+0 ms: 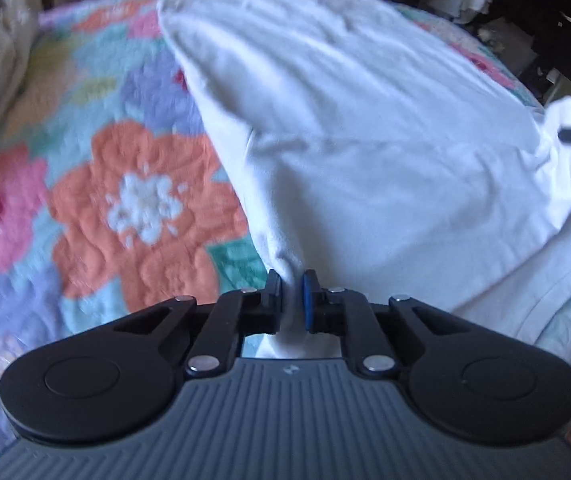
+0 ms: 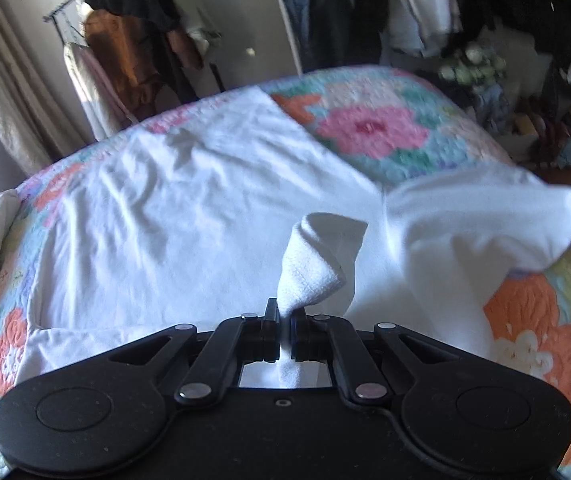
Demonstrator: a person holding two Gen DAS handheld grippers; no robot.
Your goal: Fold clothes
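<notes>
White shirt [image 1: 365, 128] lies on floral quilt [image 1: 133, 200]; left tongs [image 1: 291, 296] and right tongs [image 2: 284, 334] each pinch its cloth.

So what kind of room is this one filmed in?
Most likely a bedroom: a white shirt lies on a bed with a floral quilt, and a rack of hanging clothes stands by the wall, beside curtains.

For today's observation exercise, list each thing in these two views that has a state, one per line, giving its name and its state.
Left gripper: shut on a bunched corner of the white garment.
Right gripper: shut on another bunched corner.
White garment: unfolded, wrinkled, far part lying on the quilt, near edge lifted.
Sleeve: raised off the bed, flapping, blurred.
Floral quilt: spread flat on the bed.
Clothes on the rack: hanging.
</notes>
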